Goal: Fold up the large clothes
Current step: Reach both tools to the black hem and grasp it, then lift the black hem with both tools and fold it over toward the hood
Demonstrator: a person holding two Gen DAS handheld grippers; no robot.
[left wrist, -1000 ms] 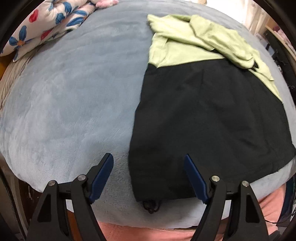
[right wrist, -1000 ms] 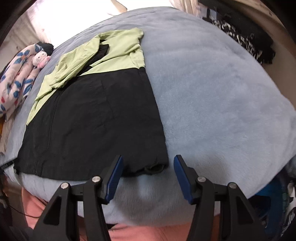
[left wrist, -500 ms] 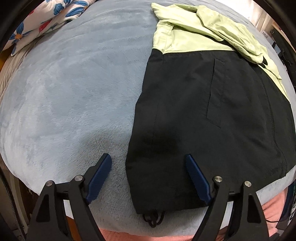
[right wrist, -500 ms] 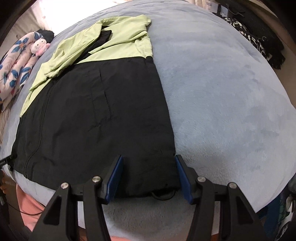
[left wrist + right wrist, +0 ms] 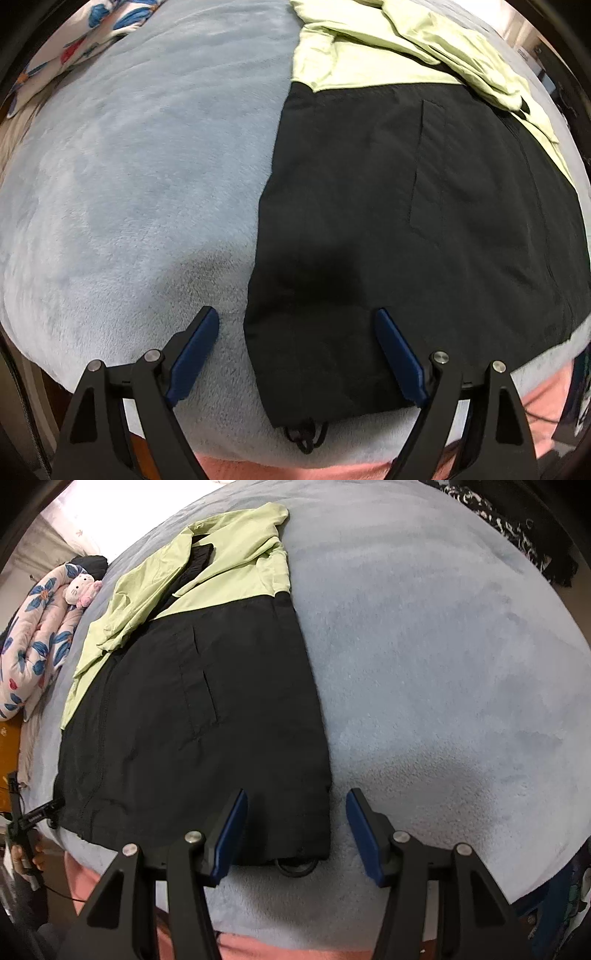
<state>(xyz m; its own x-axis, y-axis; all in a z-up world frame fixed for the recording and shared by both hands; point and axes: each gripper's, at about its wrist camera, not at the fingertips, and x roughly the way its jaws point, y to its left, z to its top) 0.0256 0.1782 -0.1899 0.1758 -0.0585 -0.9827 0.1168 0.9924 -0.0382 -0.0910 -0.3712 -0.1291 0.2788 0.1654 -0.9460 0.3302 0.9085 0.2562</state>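
**Both grippers open over the jacket hem, nothing gripped**

Jacket [image 5: 388, 229] lay flat on the bed's pale blue plush blanket [image 5: 140, 177], filling the centre and right of the left wrist view and the centre-left of the right wrist view. Lower body was black, a thin matte woven fabric with fine creases and a narrow stitched pocket welt; upper part was pale green, smoother, its sleeves and collar folded over in loose ridges toward the top of the frame. Blanket pile was short and velvety, with brushed streaks.

Left gripper [image 5: 295, 350]: black arms, blue flat pads, jaws wide apart and just opened further. One pad stood over the blanket at lower left, the other over black fabric at lower right; the jacket's left hem corner lay between them, not pinched. A black drawstring loop [image 5: 306, 437] poked out below the hem.

Right gripper [image 5: 295, 830]: jaws parted, less widely, straddling the jacket's right hem corner; pads not pressing the cloth. A dark cord loop [image 5: 295, 867] showed under that hem.

Upper left of the right wrist view: floral quilted bedding [image 5: 33, 642], puffy, with a small pink plush toy [image 5: 81, 590] on it. Salmon-pink fabric [image 5: 280, 949] ran along the bottom edge.
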